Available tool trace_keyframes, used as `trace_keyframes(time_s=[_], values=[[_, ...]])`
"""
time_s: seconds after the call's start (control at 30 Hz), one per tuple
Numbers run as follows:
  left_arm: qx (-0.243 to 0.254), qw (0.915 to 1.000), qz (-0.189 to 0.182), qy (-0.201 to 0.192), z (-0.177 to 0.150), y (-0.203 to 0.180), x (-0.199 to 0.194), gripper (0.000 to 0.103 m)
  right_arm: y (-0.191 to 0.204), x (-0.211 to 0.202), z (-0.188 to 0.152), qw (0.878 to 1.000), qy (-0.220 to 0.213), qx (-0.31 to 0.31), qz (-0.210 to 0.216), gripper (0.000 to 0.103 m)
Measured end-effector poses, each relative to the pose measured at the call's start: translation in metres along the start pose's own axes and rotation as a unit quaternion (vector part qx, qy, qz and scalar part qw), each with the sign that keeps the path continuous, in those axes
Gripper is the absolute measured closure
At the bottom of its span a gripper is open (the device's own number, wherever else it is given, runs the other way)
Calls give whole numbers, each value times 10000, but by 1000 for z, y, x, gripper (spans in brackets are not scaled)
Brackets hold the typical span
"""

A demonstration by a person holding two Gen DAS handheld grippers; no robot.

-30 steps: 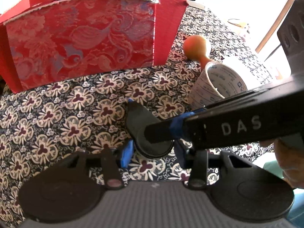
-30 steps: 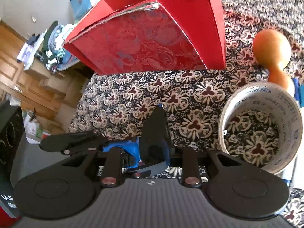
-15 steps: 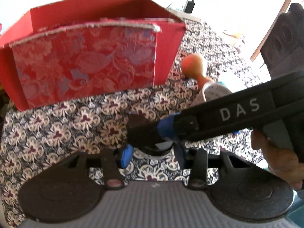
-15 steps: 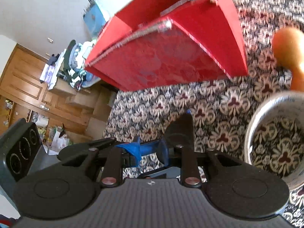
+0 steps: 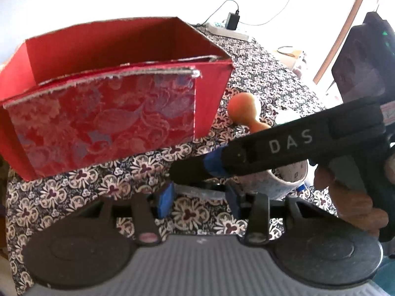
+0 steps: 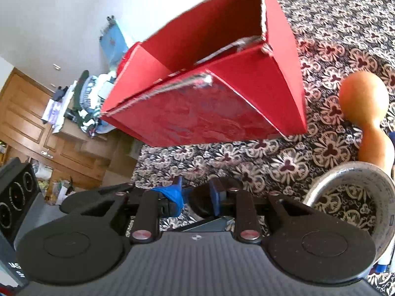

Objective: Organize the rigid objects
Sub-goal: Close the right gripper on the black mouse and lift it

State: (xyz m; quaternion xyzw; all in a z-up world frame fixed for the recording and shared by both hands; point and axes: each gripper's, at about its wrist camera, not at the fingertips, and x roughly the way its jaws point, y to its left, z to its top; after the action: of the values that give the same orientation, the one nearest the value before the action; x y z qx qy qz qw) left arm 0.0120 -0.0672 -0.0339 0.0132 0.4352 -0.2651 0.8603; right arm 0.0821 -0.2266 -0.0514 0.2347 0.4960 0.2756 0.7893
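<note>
Left tool point(image 5: 198, 197) half open, pads on either side of a black flat piece point(image 6: 201, 203), apparently gripping it. Right tool point(image 6: 195, 197) narrow, jaws just been opening, same piece between them; cannot tell if the pads press. Right tool lies across the left's tips, hand point(image 5: 345, 197) behind. Ahead on the floral counter point(image 5: 74, 180): open red box point(image 5: 106, 118). Right of it, wooden gourd point(image 5: 243, 106) and tape roll point(image 6: 345, 170), close together.

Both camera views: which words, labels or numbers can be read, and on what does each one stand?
"DAS": white letters on the black right hand-held gripper, left wrist view.
"IAS": partly cut off, on the black device at the lower left edge, right wrist view.
Print inside the tape roll: too small and blurred to read.
</note>
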Motion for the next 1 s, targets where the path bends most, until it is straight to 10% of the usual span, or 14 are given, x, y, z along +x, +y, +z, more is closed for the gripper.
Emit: trace_keyframes(time_s=[0.77,1.0], values=[[-126,9976,-126,670,-24,21,36,41,9,32,-1,9910,819,-464,-951,92],[-162,9973,-242,681,-34,21,31,50,12,48,-7,9851,1234,-569,-1059,88]])
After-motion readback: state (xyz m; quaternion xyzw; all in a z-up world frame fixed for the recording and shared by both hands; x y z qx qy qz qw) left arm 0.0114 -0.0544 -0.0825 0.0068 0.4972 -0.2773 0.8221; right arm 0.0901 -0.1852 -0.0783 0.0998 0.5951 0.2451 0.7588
